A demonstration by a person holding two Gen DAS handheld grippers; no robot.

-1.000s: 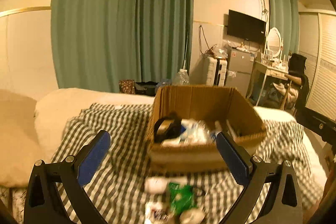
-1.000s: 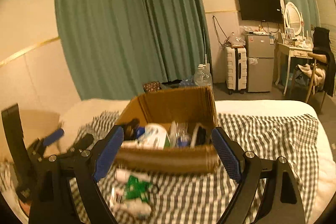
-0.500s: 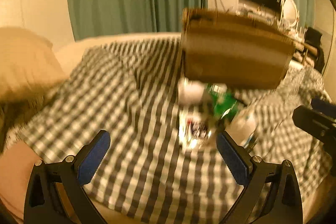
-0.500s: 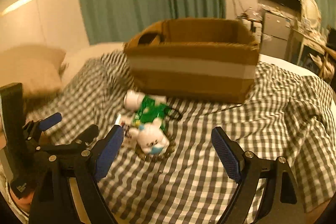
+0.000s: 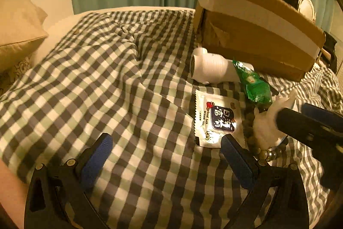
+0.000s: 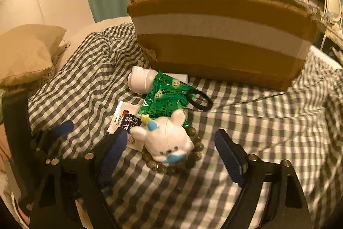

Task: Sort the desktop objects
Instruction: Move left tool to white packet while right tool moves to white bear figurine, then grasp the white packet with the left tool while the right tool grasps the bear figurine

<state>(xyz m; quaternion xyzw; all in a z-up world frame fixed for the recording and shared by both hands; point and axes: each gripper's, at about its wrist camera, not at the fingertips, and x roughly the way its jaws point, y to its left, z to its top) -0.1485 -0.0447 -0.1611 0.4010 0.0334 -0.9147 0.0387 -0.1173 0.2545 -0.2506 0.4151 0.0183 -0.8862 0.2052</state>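
Plush toy [image 6: 169,141] between closing right gripper [image 6: 169,156] jaws – untouched

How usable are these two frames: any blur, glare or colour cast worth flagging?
Both views: heavy amber cast, fisheye bending, dark corners. Left wrist view: glare on the white sachet; the plush toy is soft. Right wrist view: cardboard box slightly smeared; plush toy and bead bracelet readable.

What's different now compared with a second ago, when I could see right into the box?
Both grippers dropped toward the bed and tipped downward. The right gripper now straddles the white plush toy, its jaws just closing a little, not yet gripping. The left gripper hangs open over the checked blanket. The cardboard box and the loose items lie where they were.
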